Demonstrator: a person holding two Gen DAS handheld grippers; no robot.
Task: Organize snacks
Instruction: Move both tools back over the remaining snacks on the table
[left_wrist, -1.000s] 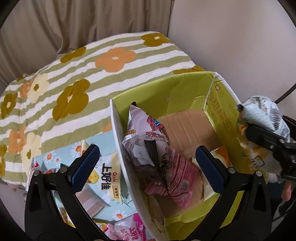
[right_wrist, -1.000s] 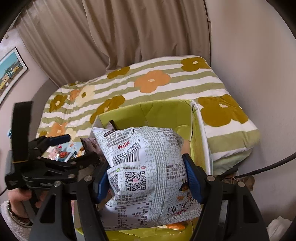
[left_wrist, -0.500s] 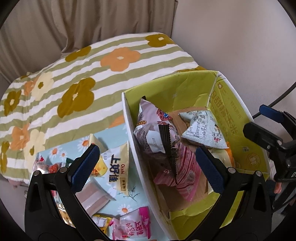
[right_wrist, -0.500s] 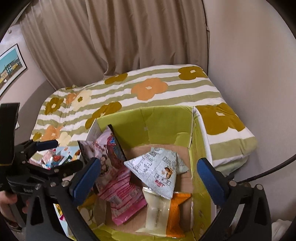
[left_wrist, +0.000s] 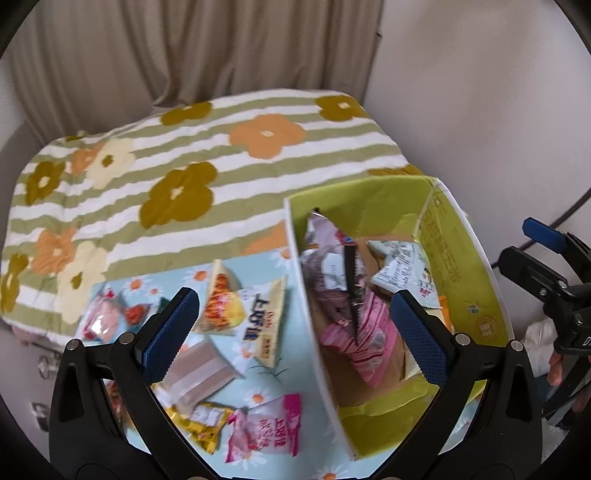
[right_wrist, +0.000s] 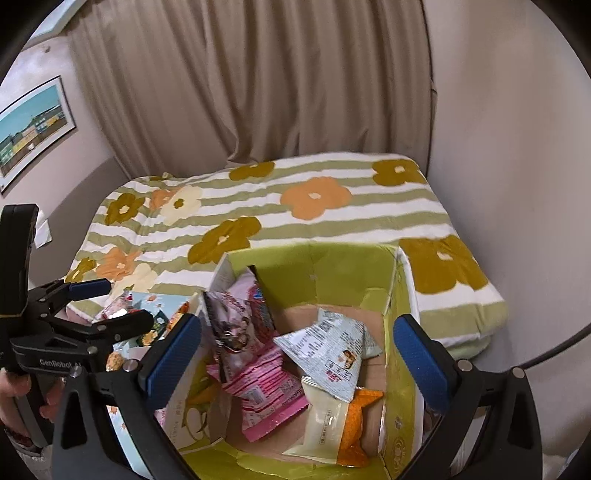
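A green cardboard box (right_wrist: 351, 260) (left_wrist: 461, 258) sits on the bed and holds several snack bags. Among them a grey-white bag (right_wrist: 332, 350) (left_wrist: 402, 269) lies on top, beside pink bags (right_wrist: 258, 384) (left_wrist: 354, 332) and an orange-and-cream bag (right_wrist: 343, 424). My right gripper (right_wrist: 295, 362) is open and empty above the box. My left gripper (left_wrist: 295, 332) is open and empty over the box's left wall. Left of the box, loose snack bags lie on a light-blue flowered cloth (left_wrist: 258, 398): a yellow-white Oishi bag (left_wrist: 255, 317), a pink bag (left_wrist: 266, 428), a beige-pink pack (left_wrist: 195, 373).
The bed has a green-striped flowered blanket (left_wrist: 221, 158). Beige curtains (right_wrist: 240, 92) hang behind it and a plain wall (left_wrist: 480, 92) stands on the right. A framed picture (right_wrist: 29, 129) hangs at the left. A black cable (right_wrist: 554, 350) runs at the right.
My right gripper opened and let the grey-white bag fall into the box, then drew back. My left gripper swung left, bringing the loose snacks on the blue cloth into view.
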